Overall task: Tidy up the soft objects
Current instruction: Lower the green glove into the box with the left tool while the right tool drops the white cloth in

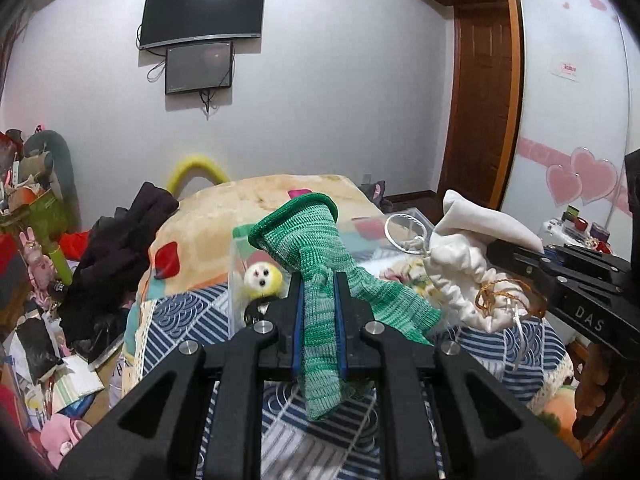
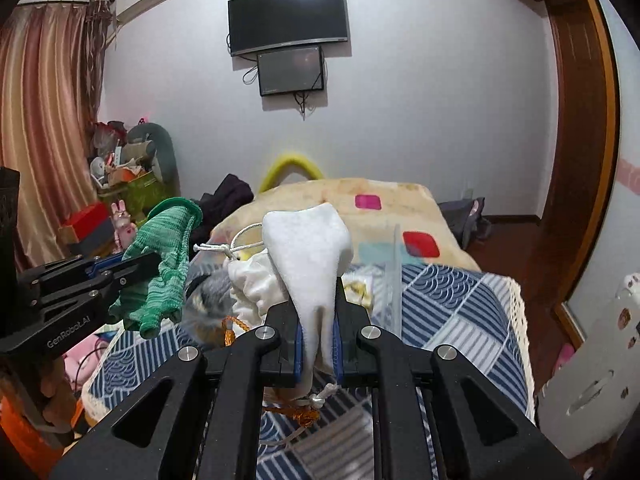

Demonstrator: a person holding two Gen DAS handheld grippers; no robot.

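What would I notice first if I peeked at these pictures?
Probably the green knitted glove, pinched in the left gripper and dangling above the bed. Right beside it, the right gripper pinches a white drawstring pouch held up in the air. Behind them, two dark screens hang on the wall.

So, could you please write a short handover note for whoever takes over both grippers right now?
Left gripper: shut on the green knitted glove, held up above the bed.
Right gripper: shut on the white drawstring cloth pouch, also lifted; its white cord and an orange braided cord dangle.
A clear plastic box sits on the blue-and-white patterned quilt, with a small yellow plush toy seen through its wall.
Done: both soft items picked up.
Left: neither is put away yet; the box seems the likely destination.
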